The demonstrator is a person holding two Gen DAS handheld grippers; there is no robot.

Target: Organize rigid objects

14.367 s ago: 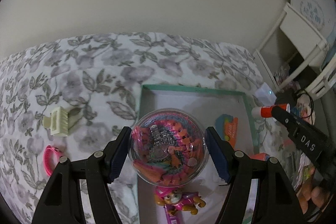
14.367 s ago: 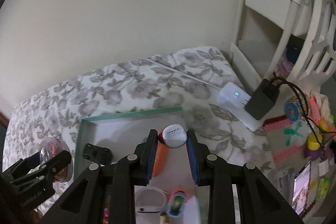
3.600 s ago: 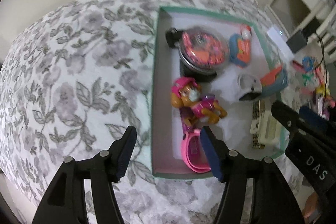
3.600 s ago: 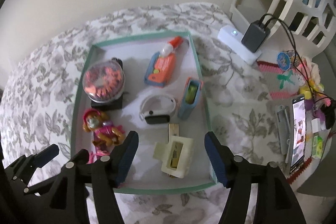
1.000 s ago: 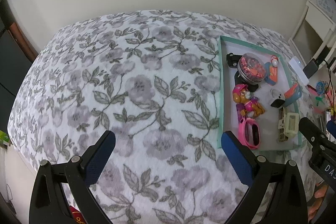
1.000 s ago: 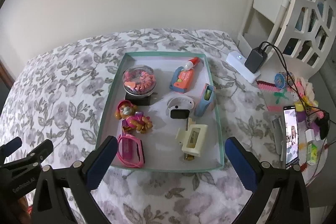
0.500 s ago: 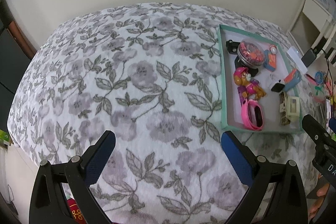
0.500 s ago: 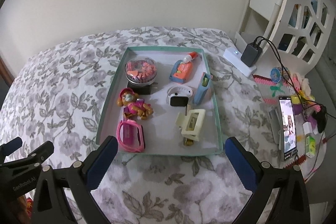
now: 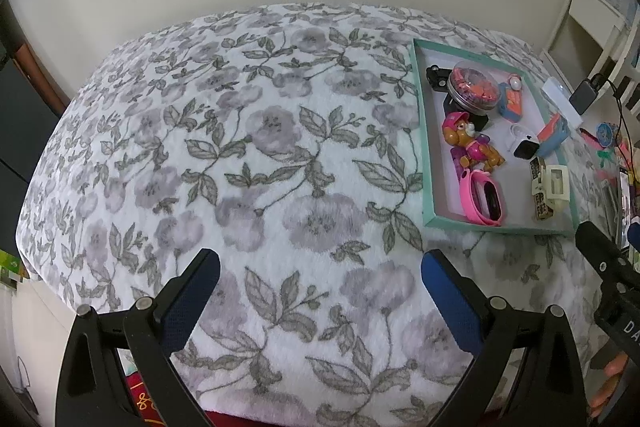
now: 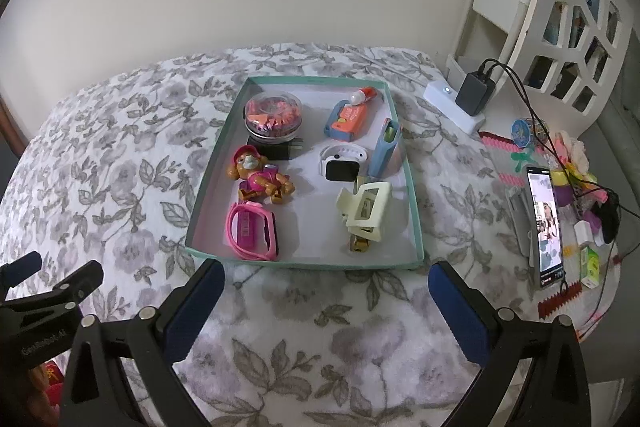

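Floral bedspread [image 9: 280, 155]; both grippers [image 9: 320, 267] [image 10: 326, 275] agape, empty.

One tray [image 10: 416, 211], two watches [image 10: 253, 230] [image 10: 341, 163], one figure [image 10: 260, 177].

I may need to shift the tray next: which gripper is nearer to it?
Right. The right gripper hangs open just in front of the tray's near rim. The left gripper, also open, sits farther off over the flowered blanket, with the tray ahead to its right.
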